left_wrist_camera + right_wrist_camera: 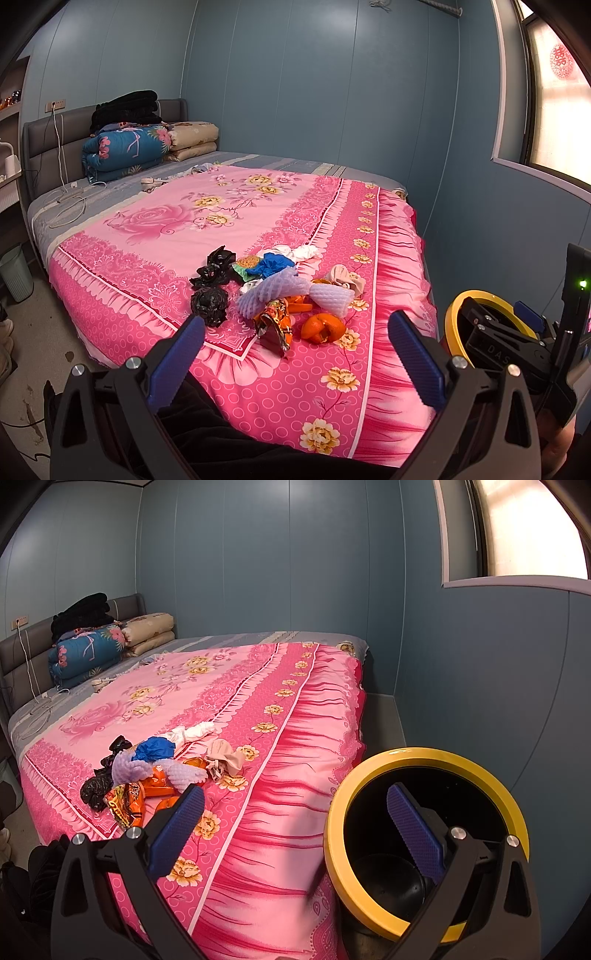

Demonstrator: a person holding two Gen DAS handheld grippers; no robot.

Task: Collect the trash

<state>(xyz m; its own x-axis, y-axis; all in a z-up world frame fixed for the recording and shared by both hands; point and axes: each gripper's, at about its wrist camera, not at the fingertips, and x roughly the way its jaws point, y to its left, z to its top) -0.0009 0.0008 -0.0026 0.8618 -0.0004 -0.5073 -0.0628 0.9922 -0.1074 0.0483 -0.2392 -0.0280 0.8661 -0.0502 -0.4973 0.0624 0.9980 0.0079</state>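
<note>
The trash (pixel 275 291) lies in a loose heap on the near part of the pink bedspread (pixel 207 229): two black bags (pixel 210 304), foam netting (pixel 273 291), a blue glove (pixel 271 266), white tissue (pixel 295 253), an orange peel (pixel 322 328) and a shiny wrapper (pixel 275 325), all touching or overlapping. What lies under the netting cannot be made out. The bin (pixel 424 843), black with a yellow rim, stands on the floor just beside the bed's corner, its base cut off behind the right gripper (pixel 295 823). Folded quilts (pixel 122 147) sit by the headboard, well apart from the heap, and a green basket (pixel 14 273) stands at the far left. The left gripper (pixel 295 350) hovers short of the heap, fingers spread wide and holding nothing. The right gripper also gapes, one finger (pixel 413 830) over the bin's mouth.
</note>
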